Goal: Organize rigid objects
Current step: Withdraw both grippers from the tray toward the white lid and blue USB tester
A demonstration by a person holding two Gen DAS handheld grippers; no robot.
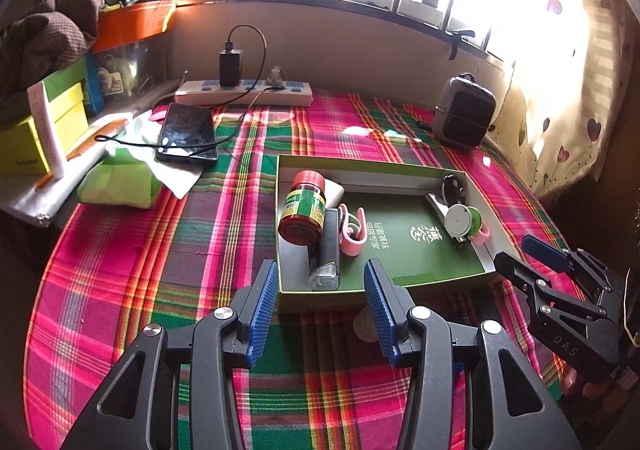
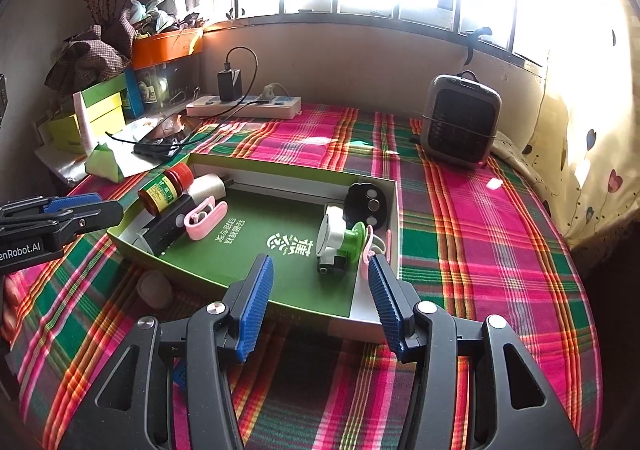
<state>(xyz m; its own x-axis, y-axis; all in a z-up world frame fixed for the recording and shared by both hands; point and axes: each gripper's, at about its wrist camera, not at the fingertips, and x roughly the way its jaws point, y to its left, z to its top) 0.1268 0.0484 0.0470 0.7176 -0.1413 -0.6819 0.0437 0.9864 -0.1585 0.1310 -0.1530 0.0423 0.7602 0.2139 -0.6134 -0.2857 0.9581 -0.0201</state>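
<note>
Green box: a shallow open box point(image 1: 404, 250) lies on the plaid cloth point(image 1: 120, 270), holding all the small rigid things.
Left end of box: red-capped jar point(image 1: 302, 208) on its side, black stapler-like tool point(image 1: 326, 258), pink clip point(image 1: 354, 230).
Right end of box: white-and-green spool point(image 2: 340, 236), round black piece point(image 2: 366, 204) behind it, another pink clip point(image 2: 370, 250) against the wall.
Left tongs point(image 1: 322, 310): tilted downward, released, nothing between the blue pads; they hover just before the box's near left edge, the black tool straight ahead.
Right tongs point(image 2: 320, 308): tilted downward, released and empty; they hang over the box's near right corner, the spool just beyond the tips.
Each other: each tongs shows at the edge of the other's view, apart, flanking the box.
Surroundings: power strip point(image 1: 244, 90), phone point(image 1: 188, 134) and small heater point(image 2: 462, 120) sit farther back.
</note>
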